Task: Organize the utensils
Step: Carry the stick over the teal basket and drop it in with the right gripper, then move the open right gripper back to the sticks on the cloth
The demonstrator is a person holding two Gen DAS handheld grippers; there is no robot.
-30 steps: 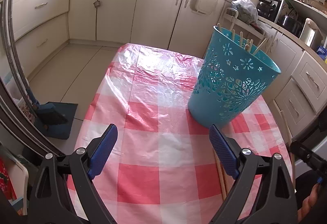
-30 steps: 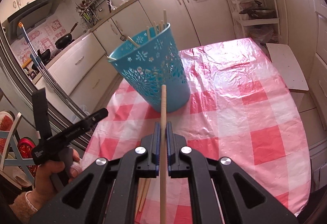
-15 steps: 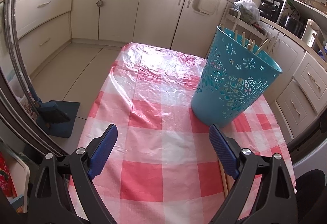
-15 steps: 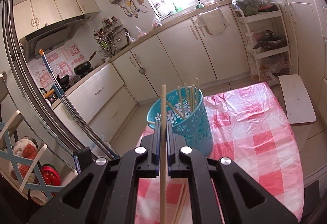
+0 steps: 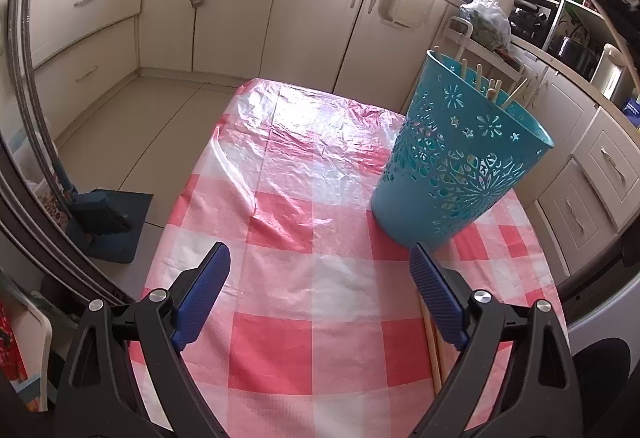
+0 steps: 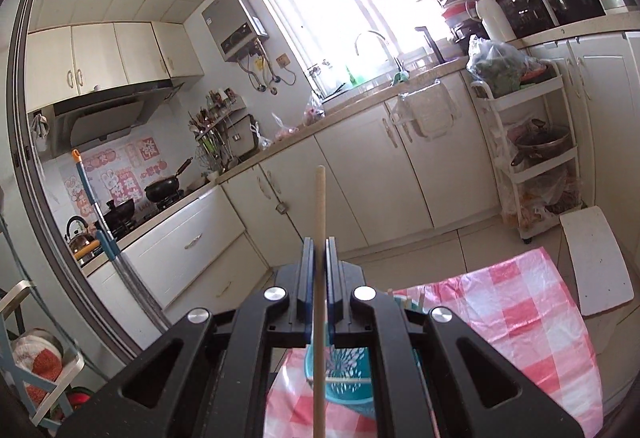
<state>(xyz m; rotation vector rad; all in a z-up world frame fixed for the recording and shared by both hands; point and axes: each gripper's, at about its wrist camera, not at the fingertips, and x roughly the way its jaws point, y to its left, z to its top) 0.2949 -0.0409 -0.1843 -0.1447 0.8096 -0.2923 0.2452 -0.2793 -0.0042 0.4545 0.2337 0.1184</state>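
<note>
Right gripper (image 6: 319, 274) clamps mid-shaft a thin, light, stiff wooden chopstick (image 6: 319, 222), centre frame; left gripper (image 5: 320, 292) stands apart, empty

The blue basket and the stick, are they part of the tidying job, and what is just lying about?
Part of the job: blue basket, stick in the right gripper, loose sticks on the table.

Just lying about: frying pan, kettle, vegetable bag.
</note>
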